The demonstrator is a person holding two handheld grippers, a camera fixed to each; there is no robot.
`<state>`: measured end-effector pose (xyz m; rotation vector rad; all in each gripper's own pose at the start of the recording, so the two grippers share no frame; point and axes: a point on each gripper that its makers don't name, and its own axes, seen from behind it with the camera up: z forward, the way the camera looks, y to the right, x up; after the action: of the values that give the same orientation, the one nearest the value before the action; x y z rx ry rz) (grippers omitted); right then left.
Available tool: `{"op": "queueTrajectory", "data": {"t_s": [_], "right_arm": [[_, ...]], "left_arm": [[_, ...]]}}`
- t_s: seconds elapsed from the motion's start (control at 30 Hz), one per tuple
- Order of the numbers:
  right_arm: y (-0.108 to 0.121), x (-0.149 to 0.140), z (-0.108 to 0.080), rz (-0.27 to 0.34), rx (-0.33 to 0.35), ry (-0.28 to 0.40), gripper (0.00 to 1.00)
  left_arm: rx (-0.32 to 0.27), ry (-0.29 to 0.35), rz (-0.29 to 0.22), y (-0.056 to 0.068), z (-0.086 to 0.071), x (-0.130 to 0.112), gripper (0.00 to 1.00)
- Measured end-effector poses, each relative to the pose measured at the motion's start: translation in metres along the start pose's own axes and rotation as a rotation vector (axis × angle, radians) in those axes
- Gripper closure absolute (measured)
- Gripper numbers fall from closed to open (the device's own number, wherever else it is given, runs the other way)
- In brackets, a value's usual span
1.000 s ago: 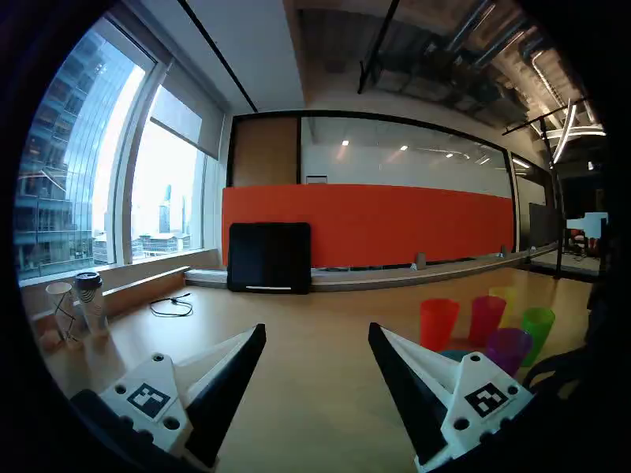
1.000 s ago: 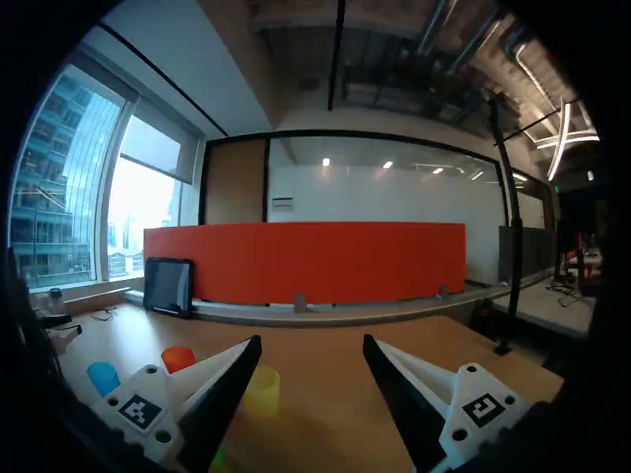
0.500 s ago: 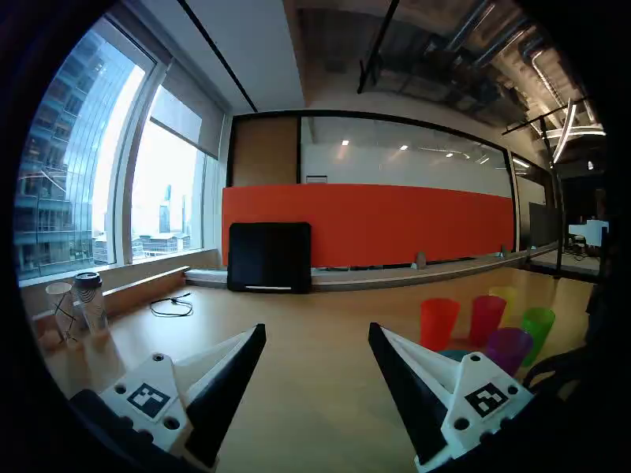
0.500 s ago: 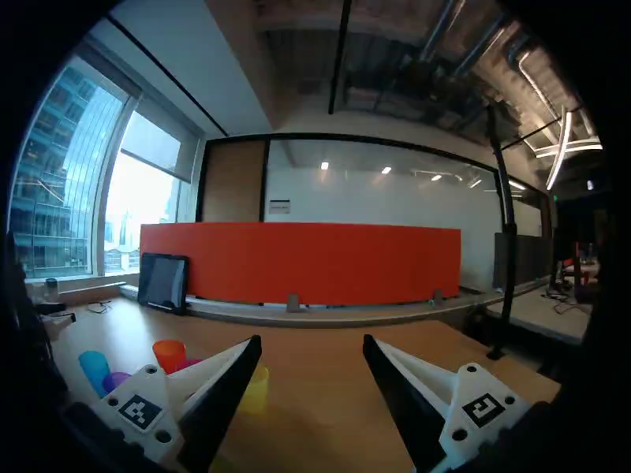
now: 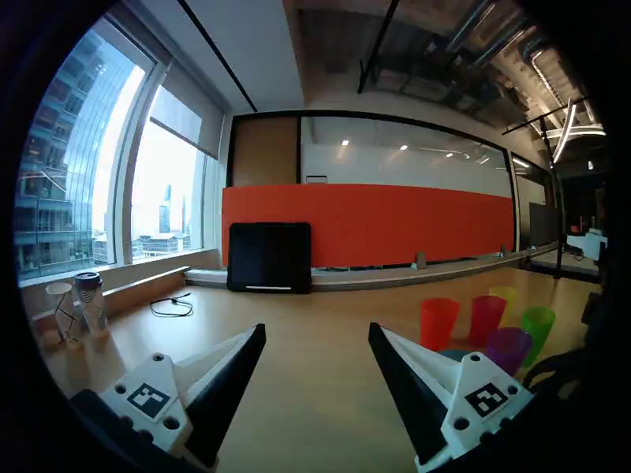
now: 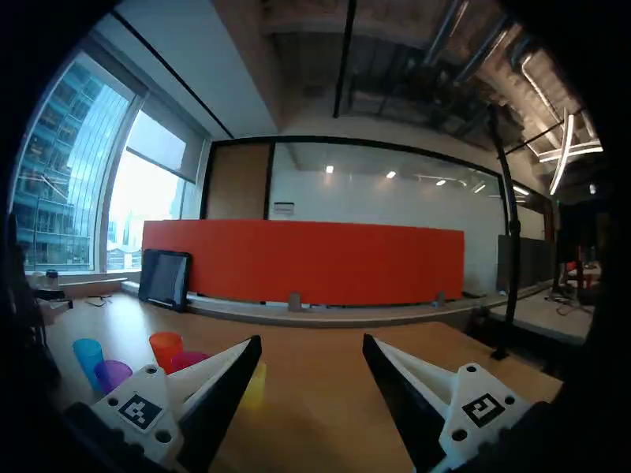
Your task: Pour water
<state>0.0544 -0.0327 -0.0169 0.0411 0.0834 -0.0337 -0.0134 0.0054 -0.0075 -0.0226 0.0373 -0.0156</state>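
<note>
Left gripper view shows the coloured plastic cups (image 5: 487, 319), probably light, thin-walled and slippery, best pinched gently at mid-wall, standing on the wooden table (image 5: 315, 410) ahead and right of my left gripper (image 5: 315, 327), which gapes empty, as does my right gripper (image 6: 311, 339).

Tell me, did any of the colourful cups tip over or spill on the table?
No, nothing stands out. The colourful cups all stand upright in a cluster on the wooden table, and no puddle shows around them. The left gripper and the right gripper are both open and hold nothing.
</note>
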Motion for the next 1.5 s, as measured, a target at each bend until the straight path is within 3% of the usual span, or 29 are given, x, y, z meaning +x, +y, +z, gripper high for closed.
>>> {"op": "queueTrajectory", "data": {"t_s": [0.3,0.8,1.5], "right_arm": [[0.007,-0.010,-0.001,0.006,-0.019,0.024,0.01],[0.017,-0.027,0.005,0.049,-0.024,0.008,0.01],[0.020,-0.054,0.010,0.025,-0.030,-0.043,0.01]], "left_arm": [[0.000,0.000,0.000,-0.001,0.000,0.000,0.03],[0.000,0.000,0.000,-0.001,0.000,0.000,0.03],[0.000,0.000,0.000,-0.002,0.000,0.000,0.03]]}}
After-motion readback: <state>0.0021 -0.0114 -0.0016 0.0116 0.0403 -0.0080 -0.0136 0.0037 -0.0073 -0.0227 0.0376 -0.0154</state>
